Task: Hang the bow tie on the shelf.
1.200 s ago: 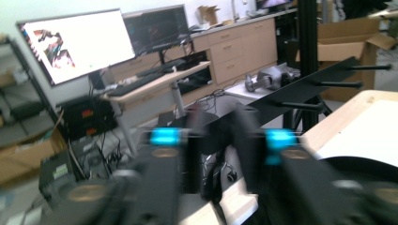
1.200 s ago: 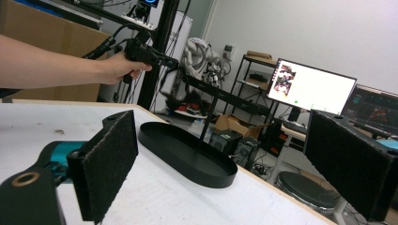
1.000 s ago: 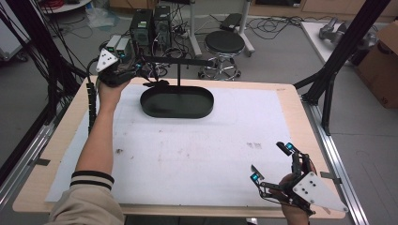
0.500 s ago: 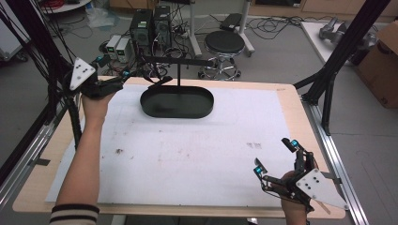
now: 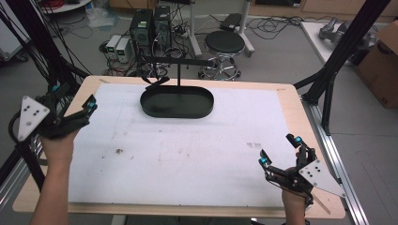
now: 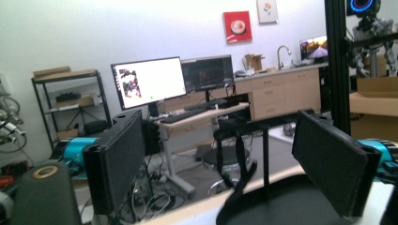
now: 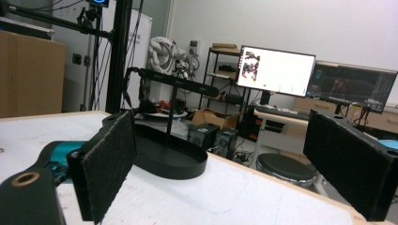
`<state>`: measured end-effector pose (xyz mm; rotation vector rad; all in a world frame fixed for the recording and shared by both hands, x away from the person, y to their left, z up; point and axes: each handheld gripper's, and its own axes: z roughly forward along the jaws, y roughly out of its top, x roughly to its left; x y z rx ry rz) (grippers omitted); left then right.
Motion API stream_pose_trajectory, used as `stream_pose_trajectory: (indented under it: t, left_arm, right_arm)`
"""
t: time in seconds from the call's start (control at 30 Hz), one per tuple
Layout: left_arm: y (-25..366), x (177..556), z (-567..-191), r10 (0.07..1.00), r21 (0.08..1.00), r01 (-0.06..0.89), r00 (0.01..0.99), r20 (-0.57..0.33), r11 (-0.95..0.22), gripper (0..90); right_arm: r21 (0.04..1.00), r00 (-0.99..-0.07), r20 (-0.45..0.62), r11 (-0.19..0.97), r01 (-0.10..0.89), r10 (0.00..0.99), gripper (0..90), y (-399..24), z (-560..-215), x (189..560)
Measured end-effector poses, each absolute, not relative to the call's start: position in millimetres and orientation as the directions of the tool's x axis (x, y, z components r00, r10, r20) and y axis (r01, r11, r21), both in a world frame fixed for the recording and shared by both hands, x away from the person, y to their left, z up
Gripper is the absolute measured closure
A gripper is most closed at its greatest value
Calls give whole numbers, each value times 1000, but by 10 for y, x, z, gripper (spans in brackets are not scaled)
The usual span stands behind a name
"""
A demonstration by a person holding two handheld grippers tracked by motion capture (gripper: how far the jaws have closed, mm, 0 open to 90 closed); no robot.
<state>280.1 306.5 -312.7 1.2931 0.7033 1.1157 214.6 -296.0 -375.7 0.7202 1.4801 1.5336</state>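
Observation:
A black oval tray (image 5: pixel 177 102) rests on the white sheet at the back middle of the table, with a thin post and crossbar (image 5: pixel 178 63) rising from it. A black strap (image 5: pixel 155 80) hangs at the bar's left end. My left gripper (image 5: pixel 73 96) hovers open at the table's left edge, well left of the tray, nothing between its jaws. In the left gripper view the left gripper (image 6: pixel 225 164) faces the tray (image 6: pixel 281 206) and strap (image 6: pixel 239 173). My right gripper (image 5: pixel 279 149) stands open and empty near the front right corner. The right gripper (image 7: pixel 230 164) also faces the tray (image 7: pixel 169 159).
A white sheet (image 5: pixel 187 145) covers most of the wooden table (image 5: pixel 295 112). Black frame posts (image 5: pixel 347 42) stand at both sides. On the floor beyond the table are a stool (image 5: pixel 224 44) and computer towers (image 5: pixel 150 26). A cardboard box (image 5: pixel 382 61) is at far right.
My left gripper has drawn away from the tray's left end, moving left and toward the person to the table's left edge. The right gripper has barely shifted.

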Motion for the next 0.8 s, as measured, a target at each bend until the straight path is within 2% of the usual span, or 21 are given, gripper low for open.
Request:
stream_pose_trajectory:
  t: [0.23,0.47,0.8]
  left_arm:
    - [3073,2494,-3398,929,972,-215,334,161,-91,154]
    - [3113,2397,-3620,943,982,-186,319,94,-36,142]
    - [3165,2260,-3728,952,982,-182,291,99,-46,141]
  right_arm:
    - [986,-460,-134,69,-155,878,93,-2989,-3841,2186]
    - [988,-447,-124,68,-140,886,93,-3034,-3883,2177]
    - [988,-449,-118,59,-143,886,93,-3029,-3875,2118]
